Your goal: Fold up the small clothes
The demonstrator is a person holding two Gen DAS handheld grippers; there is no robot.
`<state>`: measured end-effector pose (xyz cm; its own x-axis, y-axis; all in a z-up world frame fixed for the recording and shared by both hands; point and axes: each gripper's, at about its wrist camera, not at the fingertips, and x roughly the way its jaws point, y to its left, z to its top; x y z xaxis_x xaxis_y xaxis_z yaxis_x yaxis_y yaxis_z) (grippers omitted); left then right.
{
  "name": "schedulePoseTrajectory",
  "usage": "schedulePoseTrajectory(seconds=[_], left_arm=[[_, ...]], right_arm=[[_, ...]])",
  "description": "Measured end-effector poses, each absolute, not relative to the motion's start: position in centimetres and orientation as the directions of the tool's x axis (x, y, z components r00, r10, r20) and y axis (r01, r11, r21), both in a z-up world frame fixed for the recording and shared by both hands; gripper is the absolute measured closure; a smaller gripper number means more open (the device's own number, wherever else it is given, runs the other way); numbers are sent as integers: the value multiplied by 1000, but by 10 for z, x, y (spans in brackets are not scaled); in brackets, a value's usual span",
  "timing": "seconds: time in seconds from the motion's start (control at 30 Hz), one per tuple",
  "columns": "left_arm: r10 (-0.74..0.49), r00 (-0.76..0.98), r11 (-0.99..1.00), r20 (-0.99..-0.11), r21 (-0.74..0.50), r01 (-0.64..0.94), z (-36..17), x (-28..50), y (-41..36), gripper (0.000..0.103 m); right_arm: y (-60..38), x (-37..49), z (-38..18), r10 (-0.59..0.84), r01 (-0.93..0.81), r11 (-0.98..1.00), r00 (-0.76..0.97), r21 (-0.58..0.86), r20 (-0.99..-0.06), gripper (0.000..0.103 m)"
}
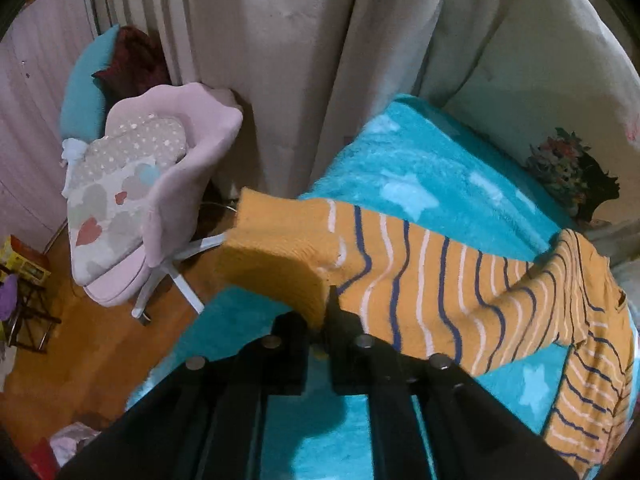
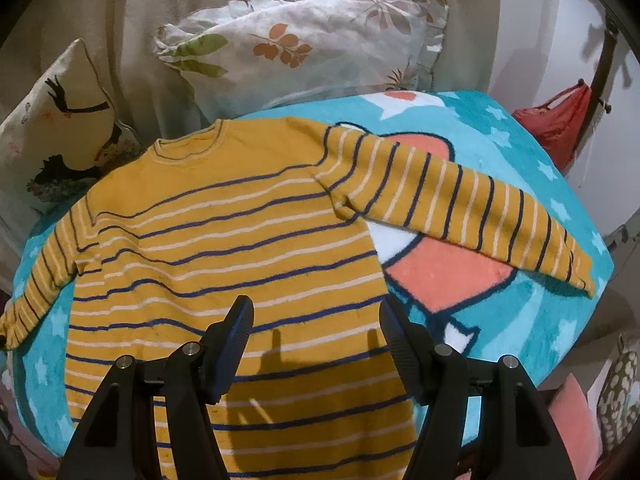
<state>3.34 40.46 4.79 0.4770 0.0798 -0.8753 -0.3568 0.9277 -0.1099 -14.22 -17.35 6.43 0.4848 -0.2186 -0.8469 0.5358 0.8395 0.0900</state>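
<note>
A small mustard-yellow sweater (image 2: 224, 240) with navy and white stripes lies spread flat, neck away from me, on a turquoise star blanket (image 2: 520, 184). My left gripper (image 1: 322, 320) is shut on the plain yellow cuff (image 1: 276, 248) of the sweater's left sleeve (image 1: 420, 280) and holds it lifted above the blanket (image 1: 420, 168). My right gripper (image 2: 316, 316) is open and empty, hovering over the sweater's lower body near the right side. The right sleeve (image 2: 460, 204) lies stretched out to the right.
A floral pillow (image 2: 304, 44) and a printed cushion (image 2: 52, 128) lie behind the sweater against a beige curtain (image 1: 280, 60). A pink swivel chair (image 1: 160, 184) stands on the wooden floor (image 1: 92, 352) left of the bed. A red bag (image 2: 560, 124) hangs at right.
</note>
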Motion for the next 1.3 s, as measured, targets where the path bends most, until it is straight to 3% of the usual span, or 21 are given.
schedulePoseTrajectory(seconds=[0.2,0.37,0.63,0.73,0.9,1.07,1.3], left_arm=[[40,479,947,-877,-120,-299,48,-2,395,83],[-153,484,949,-862,-265,-171,52,-49,344,63],[-397,360,913,-844,-404,60,26,-100,222,63],[-442,310,896,-841,-432,106,16,-105,190,62],[-495,269,867,-826,-488,97,-3,-111,161,59],[-551,254,829,-795,-557,55,-6,-128,163,59],[-556,269,823,-787,-567,42,-7,-161,169,65]], right_arm=[[-195,-158,58,-226,588,803,458,102,-860,33],[-223,-178,44,-189,612,778,440,139,-878,33],[-267,-219,3,29,618,698,480,362,-877,33],[-274,-229,-16,224,563,614,547,553,-806,33],[-261,-227,-30,465,425,516,590,744,-660,33],[-236,-225,-35,579,332,511,548,793,-603,33],[-222,-243,-31,626,279,543,494,792,-603,36]])
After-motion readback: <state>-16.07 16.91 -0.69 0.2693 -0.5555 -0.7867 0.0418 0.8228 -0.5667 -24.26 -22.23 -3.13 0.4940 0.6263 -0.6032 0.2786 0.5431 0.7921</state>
